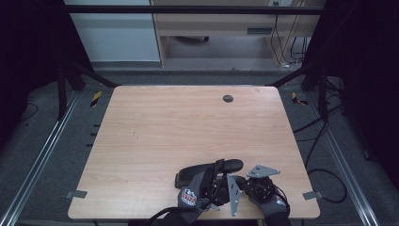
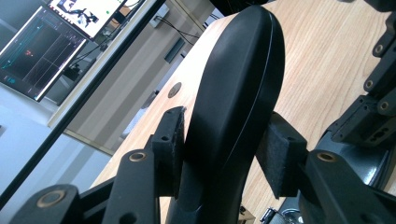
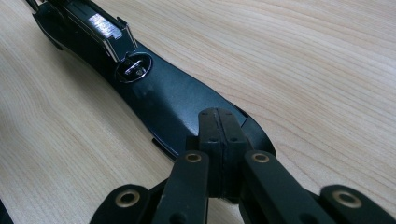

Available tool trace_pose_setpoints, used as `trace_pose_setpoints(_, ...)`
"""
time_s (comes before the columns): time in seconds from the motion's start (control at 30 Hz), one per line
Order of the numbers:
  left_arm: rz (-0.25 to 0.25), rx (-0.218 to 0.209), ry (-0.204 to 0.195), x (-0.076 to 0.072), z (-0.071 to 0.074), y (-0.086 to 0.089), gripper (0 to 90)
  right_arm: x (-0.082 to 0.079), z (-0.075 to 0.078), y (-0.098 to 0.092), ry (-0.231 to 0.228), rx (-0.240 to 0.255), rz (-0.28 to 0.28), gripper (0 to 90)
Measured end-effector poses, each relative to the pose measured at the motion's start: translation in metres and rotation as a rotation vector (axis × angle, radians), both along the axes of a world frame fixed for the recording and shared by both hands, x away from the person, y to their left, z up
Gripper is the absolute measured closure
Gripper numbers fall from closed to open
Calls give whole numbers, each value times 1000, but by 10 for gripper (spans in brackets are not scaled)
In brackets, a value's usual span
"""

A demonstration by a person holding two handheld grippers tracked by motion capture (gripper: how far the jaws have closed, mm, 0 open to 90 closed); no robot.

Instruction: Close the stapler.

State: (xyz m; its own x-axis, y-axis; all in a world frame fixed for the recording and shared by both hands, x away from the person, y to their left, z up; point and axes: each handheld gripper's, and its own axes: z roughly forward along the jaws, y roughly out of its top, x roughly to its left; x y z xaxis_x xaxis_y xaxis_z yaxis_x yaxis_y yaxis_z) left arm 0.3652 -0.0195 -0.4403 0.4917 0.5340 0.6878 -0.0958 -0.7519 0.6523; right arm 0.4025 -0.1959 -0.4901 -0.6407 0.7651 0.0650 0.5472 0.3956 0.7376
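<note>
Black foam pads on your left gripper sit either side of the long black plastic piece, which runs up between the jaws. The left pad touches its flank, while the right pad stands just off it with a sliver of gap, so the jaws bracket the piece narrowly rather than clamp it.

Your right gripper has its jaws pressed fully together, pad to pad. Their tip lies over the rounded near end of the same black piece; whether they pinch its edge you cannot tell. Farther along the piece there is a round metal fitting and a metal clip.

From above, the piece lies on the wooden table near its near edge, right of centre, with both gloved hands close together there.
</note>
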Motion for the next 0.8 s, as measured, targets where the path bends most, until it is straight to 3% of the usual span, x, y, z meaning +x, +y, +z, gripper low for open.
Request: trace_pose_setpoints(0.8,-10,63,-15,-1,-9,-8,535,0,0,-2,5,5,-5,900)
